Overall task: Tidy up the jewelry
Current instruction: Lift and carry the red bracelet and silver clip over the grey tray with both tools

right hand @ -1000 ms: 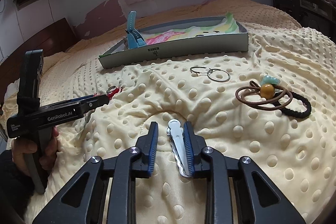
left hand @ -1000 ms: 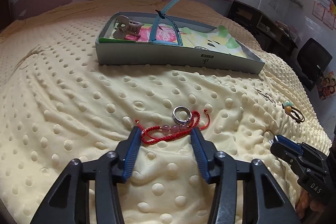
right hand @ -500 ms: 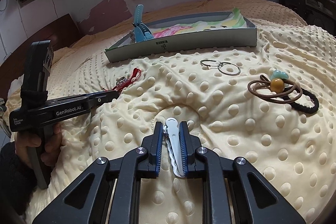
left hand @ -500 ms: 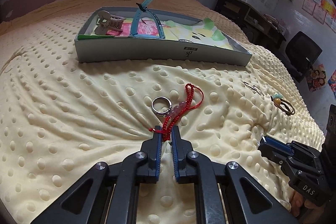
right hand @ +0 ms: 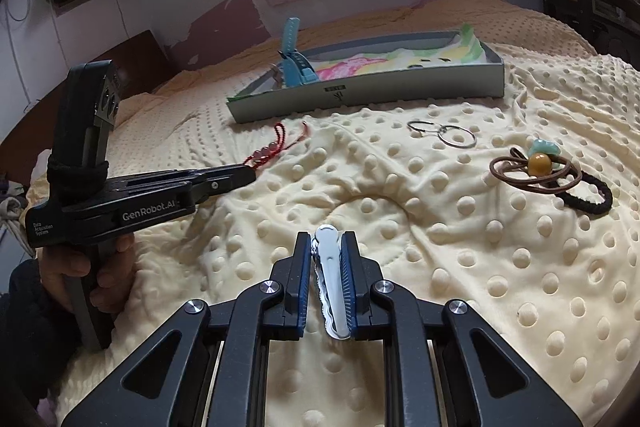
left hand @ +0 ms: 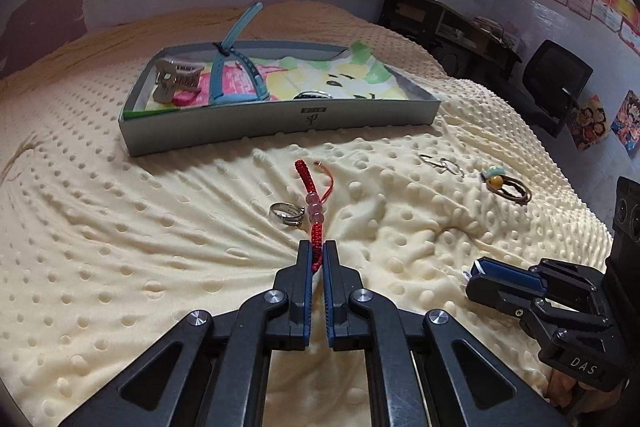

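- Red braided cord bracelet (left hand: pixel 313 211), strung with three pink beads, is now pinched at its near end by the left gripper (left hand: pixel 317 259); a second ago those jaws stood wide apart around it, and half a second ago they had just come together on it
- Its cord has since pulled out into a line running away from the jaws toward the grey tray (left hand: pixel 280 119), most of it apparently still lying on the cream dotted blanket (left hand: pixel 120 247); the silver ring (left hand: pixel 285 214) that sat against it now lies just beside it, to its left
- Likewise the right gripper (right hand: pixel 327 279) has gone from half open to clamped on the silver hair clip (right hand: pixel 331 283), which runs lengthwise between the blue pads
- My reading: both grasps are made, so the next step is carrying each piece to the tray, which already holds a grey claw clip (left hand: pixel 176 79), a blue watch (left hand: pixel 236 67) and a dark ring (left hand: pixel 312 95)
- Left on the blanket: linked wire hoops (right hand: pixel 444 134) and bead hair ties (right hand: pixel 548 171), well apart from both grippers
- Writing: "GenRobot.AI" and small "Data Acquisition System" on the left gripper's body in the right view; "DAS" on the right gripper in the left view; the tray's front label is too small to read
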The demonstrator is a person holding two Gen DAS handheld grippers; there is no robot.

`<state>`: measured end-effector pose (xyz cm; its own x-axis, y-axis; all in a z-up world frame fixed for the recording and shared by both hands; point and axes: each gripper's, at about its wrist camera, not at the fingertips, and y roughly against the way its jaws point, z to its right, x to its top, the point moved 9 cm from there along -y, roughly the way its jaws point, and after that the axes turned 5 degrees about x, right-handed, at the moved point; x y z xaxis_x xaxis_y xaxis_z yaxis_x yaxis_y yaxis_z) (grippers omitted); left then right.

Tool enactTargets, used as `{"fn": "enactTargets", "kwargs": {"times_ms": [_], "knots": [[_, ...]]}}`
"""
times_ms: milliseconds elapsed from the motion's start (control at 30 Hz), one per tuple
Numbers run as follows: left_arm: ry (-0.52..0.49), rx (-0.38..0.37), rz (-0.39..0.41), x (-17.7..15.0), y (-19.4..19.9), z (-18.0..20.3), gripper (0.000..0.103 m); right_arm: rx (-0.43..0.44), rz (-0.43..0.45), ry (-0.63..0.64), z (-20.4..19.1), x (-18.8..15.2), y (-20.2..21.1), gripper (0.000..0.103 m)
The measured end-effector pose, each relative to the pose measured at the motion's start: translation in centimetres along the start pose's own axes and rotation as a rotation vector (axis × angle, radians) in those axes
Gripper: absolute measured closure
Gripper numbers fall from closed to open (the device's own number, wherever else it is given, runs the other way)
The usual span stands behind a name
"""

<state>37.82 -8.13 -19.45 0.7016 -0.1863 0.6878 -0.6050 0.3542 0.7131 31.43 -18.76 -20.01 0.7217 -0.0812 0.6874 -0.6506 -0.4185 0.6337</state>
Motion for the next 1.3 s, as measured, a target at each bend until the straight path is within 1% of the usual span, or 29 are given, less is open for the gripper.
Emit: {"fn": "enactTargets", "kwargs": {"times_ms": [167, 233, 333, 467, 567, 733, 833, 1000, 1033, 1100, 1167, 1300], "knots": [[-0.008, -0.017, 0.025, 0.3, 1.7, 0.3, 0.098, 0.026, 0.049, -0.003, -0.5, 1.2, 1.2, 0.089], [-0.01, -0.062, 0.027, 0.2, 2.4, 1.1, 0.098, 0.032, 0.057, -0.008, -0.6, 1.5, 1.3, 0.089], [-0.049, -0.048, 0.029, -0.4, 3.0, 2.4, 0.098, 0.037, 0.056, -0.015, -0.7, 1.3, 1.4, 0.089], [-0.054, -0.059, 0.041, -0.4, 3.5, 3.7, 0.098, 0.043, 0.065, -0.022, -0.7, 1.5, 1.7, 0.089], [-0.049, -0.057, 0.071, 0.6, 4.0, 4.0, 0.098, 0.043, 0.083, -0.014, -0.5, 2.4, 2.1, 0.089], [-0.022, -0.039, 0.146, 4.0, 4.5, 3.8, 0.098, 0.036, 0.144, 0.003, 0.2, 5.7, 2.2, 0.089], [-0.001, -0.028, 0.183, 6.6, 3.9, 3.4, 0.098, 0.018, 0.19, 0.016, 1.2, 8.7, 1.7, 0.089], [0.036, 0.001, 0.211, 11.2, 1.1, 2.2, 0.098, -0.013, 0.255, -0.026, 4.6, 14.7, -0.7, 0.089], [0.043, 0.011, 0.212, 12.0, 0.3, 1.9, 0.098, -0.014, 0.304, -0.03, 5.1, 16.0, -1.1, 0.089], [0.064, 0.021, 0.207, 13.2, -1.3, 1.4, 0.098, -0.024, 0.301, -0.064, 6.8, 17.9, -2.6, 0.089], [0.084, 0.024, 0.197, 13.9, -3.1, 1.0, 0.098, -0.032, 0.286, -0.096, 8.4, 19.0, -4.3, 0.089], [0.097, 0.036, 0.167, 14.0, -5.9, 0.5, 0.098, -0.062, 0.23, -0.125, 10.3, 19.3, -7.5, 0.089]]}}
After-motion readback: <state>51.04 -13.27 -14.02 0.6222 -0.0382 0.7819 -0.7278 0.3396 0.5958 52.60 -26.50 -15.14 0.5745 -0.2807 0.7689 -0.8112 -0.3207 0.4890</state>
